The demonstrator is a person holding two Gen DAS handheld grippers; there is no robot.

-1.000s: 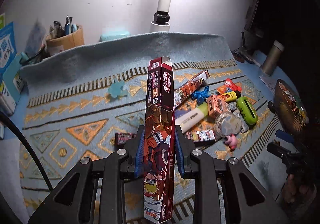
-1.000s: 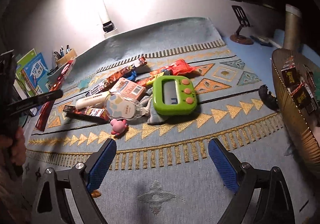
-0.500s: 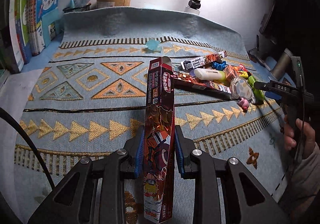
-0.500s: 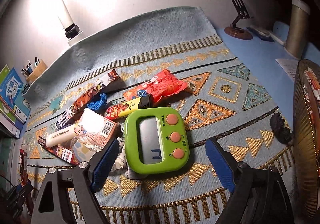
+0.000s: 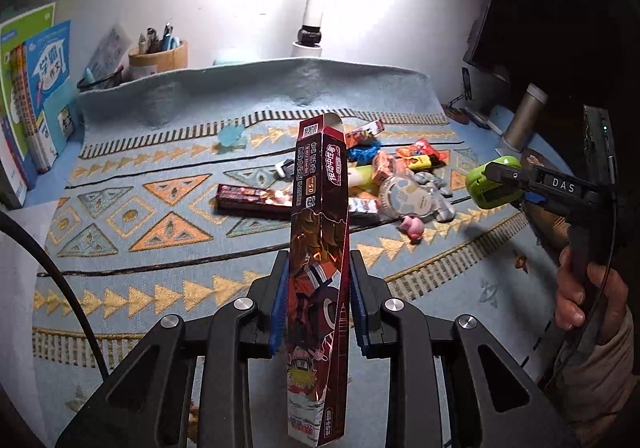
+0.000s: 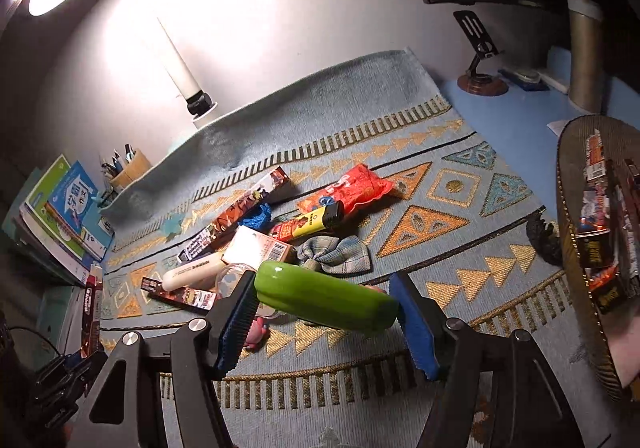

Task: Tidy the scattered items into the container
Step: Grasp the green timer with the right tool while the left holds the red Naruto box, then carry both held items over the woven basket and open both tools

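While the right gripper (image 6: 324, 322) closes its jaws on the green timer (image 6: 326, 302), the timer sits crosswise between the blue pads (image 6: 414, 328), raised clear of the rug (image 6: 460, 312). Both pads meet its ends, so the grip appears made; holding it by the short ends probably keeps the buttons and screen untouched. It hangs just above the near side of the pile, over the near border of the rug.

The left gripper (image 5: 318, 300) is clamped on the long red card box (image 5: 320, 248), pads pressing its narrow sides near the lower third. The box stands nearly upright along the fingers, its open flap toward the rug's far edge, an attitude that suits lowering it endwise into a container.

Beyond the tongs, the remaining clutter lies at the middle of the rug: a second long box (image 6: 236, 213), a red snack packet (image 6: 356, 187), a yellow-and-black lighter (image 6: 310, 226), a plaid bow (image 6: 336, 254), a white tube (image 6: 192, 272) and a pink figure (image 5: 414, 226).

The woven basket (image 6: 568, 248) stands off the rug's right edge, already holding several packets. Both held items are well apart from it.
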